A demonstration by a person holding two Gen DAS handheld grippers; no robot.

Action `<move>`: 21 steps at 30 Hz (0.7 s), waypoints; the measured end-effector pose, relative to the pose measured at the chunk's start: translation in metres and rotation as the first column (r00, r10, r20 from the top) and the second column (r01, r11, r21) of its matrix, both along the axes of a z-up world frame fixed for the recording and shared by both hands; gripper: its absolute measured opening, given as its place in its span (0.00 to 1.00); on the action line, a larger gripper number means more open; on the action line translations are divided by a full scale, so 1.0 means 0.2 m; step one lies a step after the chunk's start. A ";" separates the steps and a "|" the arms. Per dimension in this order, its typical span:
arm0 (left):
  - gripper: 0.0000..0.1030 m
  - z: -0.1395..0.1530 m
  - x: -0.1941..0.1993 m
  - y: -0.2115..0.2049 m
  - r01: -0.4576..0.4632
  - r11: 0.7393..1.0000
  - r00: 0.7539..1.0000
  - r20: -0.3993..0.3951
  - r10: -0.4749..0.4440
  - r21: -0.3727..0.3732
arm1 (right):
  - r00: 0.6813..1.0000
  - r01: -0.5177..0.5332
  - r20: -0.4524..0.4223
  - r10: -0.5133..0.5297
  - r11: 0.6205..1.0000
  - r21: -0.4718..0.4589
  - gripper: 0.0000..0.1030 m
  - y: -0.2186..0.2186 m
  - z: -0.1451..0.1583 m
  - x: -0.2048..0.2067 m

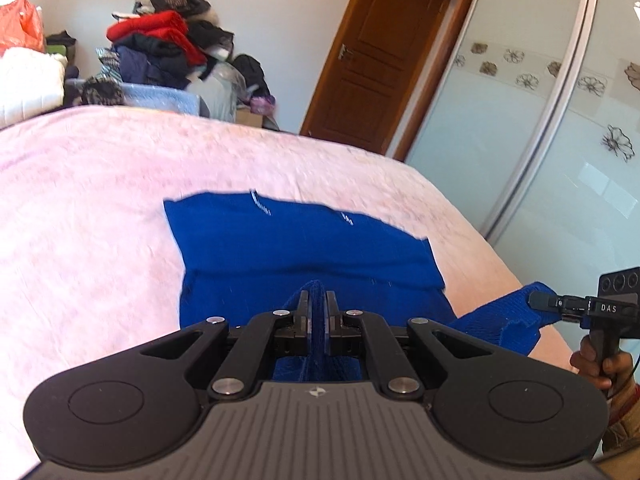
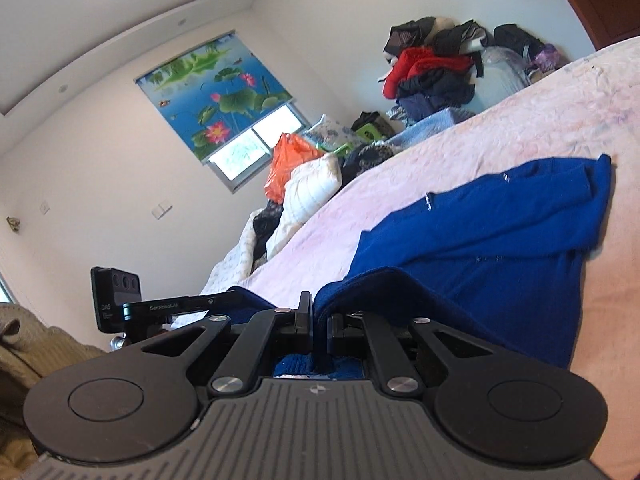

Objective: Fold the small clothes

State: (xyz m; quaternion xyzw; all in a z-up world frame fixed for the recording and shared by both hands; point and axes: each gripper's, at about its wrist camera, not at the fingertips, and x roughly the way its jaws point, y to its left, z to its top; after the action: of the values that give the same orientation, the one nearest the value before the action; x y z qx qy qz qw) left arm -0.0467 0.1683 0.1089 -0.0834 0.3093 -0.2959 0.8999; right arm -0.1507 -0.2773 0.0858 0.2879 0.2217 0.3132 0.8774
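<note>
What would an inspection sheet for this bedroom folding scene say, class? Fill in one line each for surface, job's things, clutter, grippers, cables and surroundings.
Surface: pink bedspread, wrinkled, covering the bed.
Job's things: blue sweater lying partly flat on the bedspread, its near edge lifted.
Clutter: pile of clothes beyond the bed; orange bag and white pillow at the bed's far end.
Grippers: left gripper shut on the sweater's near edge; right gripper shut on another part of that edge.
Cables: thin dark cord by the right hand; not clear what it joins.
Surroundings: wooden door, sliding wardrobe door, window blind with lotus print.
</note>
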 end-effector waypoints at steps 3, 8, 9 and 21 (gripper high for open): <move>0.05 0.04 0.04 -0.01 -0.029 0.999 1.000 0.008 0.029 0.015 | 0.999 0.030 0.013 -0.030 1.000 0.003 0.10 -0.01 0.01 0.05; 0.05 0.10 0.10 -0.02 -0.073 0.997 0.997 -0.030 0.074 0.028 | 0.997 0.070 0.027 -0.071 0.997 0.022 0.10 -0.04 0.03 0.13; 0.05 0.10 0.11 -0.02 -0.080 0.996 0.996 -0.047 0.081 0.033 | 0.997 0.077 0.029 -0.078 0.997 0.023 0.10 -0.05 0.04 0.14; 0.05 0.20 0.21 -0.09 -0.095 0.980 0.989 -0.092 0.112 0.175 | 0.994 0.099 0.048 -0.100 0.995 0.024 0.10 -0.06 0.06 0.18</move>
State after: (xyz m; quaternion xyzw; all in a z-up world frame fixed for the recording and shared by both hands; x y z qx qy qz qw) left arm -0.0039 0.1499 0.1485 -0.0370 0.3740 -0.2164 0.9011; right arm -0.1150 -0.2887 0.0969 0.3005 0.1823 0.2786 0.8938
